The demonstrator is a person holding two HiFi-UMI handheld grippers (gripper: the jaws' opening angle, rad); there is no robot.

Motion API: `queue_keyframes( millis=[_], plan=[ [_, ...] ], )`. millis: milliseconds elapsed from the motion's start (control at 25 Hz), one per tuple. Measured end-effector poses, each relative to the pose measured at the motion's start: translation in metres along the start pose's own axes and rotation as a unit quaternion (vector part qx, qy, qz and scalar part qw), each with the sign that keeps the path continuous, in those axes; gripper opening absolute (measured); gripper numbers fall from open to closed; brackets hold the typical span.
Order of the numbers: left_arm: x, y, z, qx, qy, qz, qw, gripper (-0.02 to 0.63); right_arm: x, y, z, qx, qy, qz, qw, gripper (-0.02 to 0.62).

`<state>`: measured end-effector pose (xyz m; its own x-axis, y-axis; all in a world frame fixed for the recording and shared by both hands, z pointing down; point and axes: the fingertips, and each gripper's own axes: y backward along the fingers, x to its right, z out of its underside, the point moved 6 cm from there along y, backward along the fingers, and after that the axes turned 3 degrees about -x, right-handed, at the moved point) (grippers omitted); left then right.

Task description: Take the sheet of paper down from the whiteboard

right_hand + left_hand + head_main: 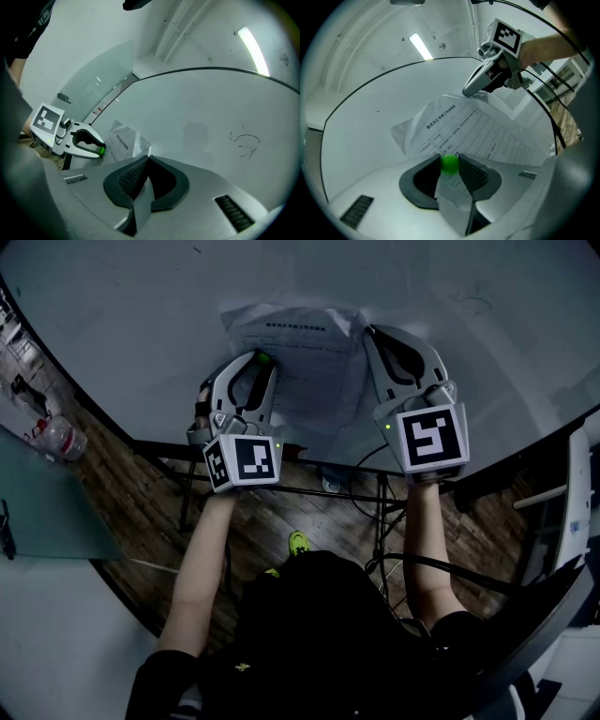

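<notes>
Up on the whiteboard [141,324], the sheet of paper [487,133] lies against the white surface in the middle of the board, between the two tongs. It is a printed form with a heading line and a ruled table. It is creased all over, its upper left part is crumpled, and its lower edge buckles away from the board. The left gripper [260,362] is clenched on a small round green magnet [449,164] at the sheet's left side, and a fold of the paper hangs down between the same jaws. The right gripper [148,159] is clamped tight on the sheet's upper right edge, with a thin strip of paper running back between its closed pads. Plain board surface spreads wide to the left, to the right and above the sheet, and a faint pen scribble [244,143] sits well off to the right. The board's dark lower edge runs just below both hands, with a metal stand and cables [380,512] over wooden flooring beneath it. A frosted glass panel [93,84] stands beyond the board's left end, and a plastic bottle [58,439] lies on the floor near it.
</notes>
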<state>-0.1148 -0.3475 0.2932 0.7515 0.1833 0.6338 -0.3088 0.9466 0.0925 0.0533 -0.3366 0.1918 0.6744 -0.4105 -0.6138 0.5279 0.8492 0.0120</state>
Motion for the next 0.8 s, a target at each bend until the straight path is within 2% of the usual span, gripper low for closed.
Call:
queue_keyframes(
  millis=[800],
  plan=[
    [-0.011, 0.039, -0.020, 0.026, 0.010, -0.008, 0.9996, 0.132, 0.001, 0.001, 0.003, -0.010, -0.001, 0.004, 1.000, -0.003]
  ],
)
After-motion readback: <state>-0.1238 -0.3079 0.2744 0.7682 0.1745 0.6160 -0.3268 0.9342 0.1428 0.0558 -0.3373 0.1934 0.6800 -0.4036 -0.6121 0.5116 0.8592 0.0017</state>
